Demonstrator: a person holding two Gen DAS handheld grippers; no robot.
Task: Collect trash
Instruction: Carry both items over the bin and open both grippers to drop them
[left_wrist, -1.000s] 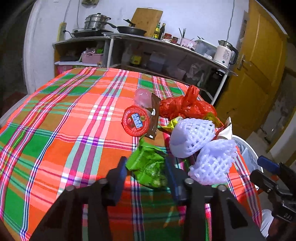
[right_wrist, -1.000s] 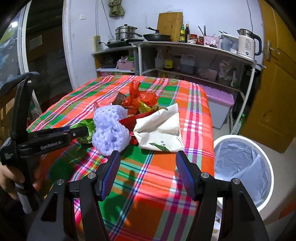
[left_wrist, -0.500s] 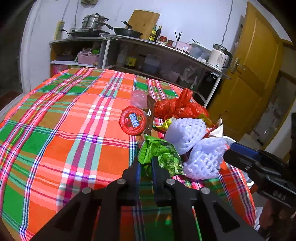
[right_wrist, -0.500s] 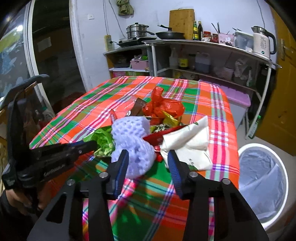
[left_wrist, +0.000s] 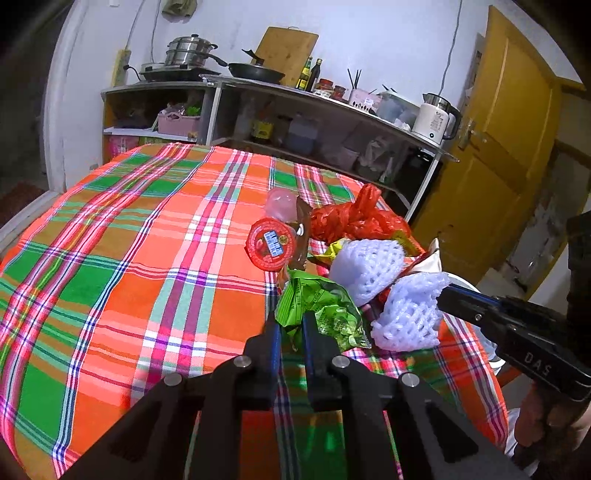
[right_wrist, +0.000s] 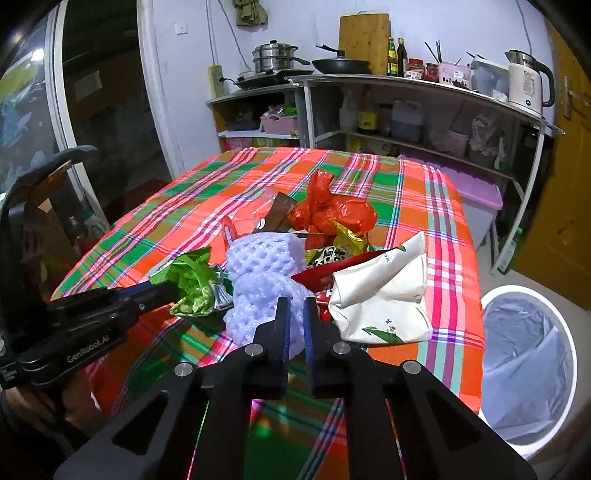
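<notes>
While both grippers were clamped onto litter, the step in hand looked like the grab stage of trash collection, with lifting and carrying to the bin as the likely next move.

Left wrist view: the left gripper (left_wrist: 291, 326) had its jaws pinched nearly together on the near edge of a crumpled green foil snack wrapper (left_wrist: 319, 308). The wrapper lay on the orange-green plaid tablecloth (left_wrist: 147, 258), at the near side of the trash pile. Just beyond the wrapper sat a round red foil-lidded cup (left_wrist: 271, 243). A white foam mesh fruit sleeve (left_wrist: 408, 317) lay just right of the wrapper, with the right gripper's fingertips (left_wrist: 448, 297) pressed into its far side. A second foam sleeve (left_wrist: 365, 264) and a knotted red plastic bag (left_wrist: 354, 219) sat beyond the wrapper.

Right wrist view: the right gripper (right_wrist: 294, 325) had its jaws drawn close, gripping the near lower part of the white foam sleeve (right_wrist: 266, 273). Left of that sleeve, the left gripper (right_wrist: 173, 291) held the green wrapper (right_wrist: 194, 284), apparently raised a little off the cloth. A folded white paper bag (right_wrist: 384, 295) lay just right of the sleeve. A white round bin with a pale liner (right_wrist: 528, 365) stood on the floor, right of the table and well apart from the sleeve.

Next move probably calls for lifting both pieces clear of the pile, without dragging neighbours, then swinging right over the bin.
</notes>
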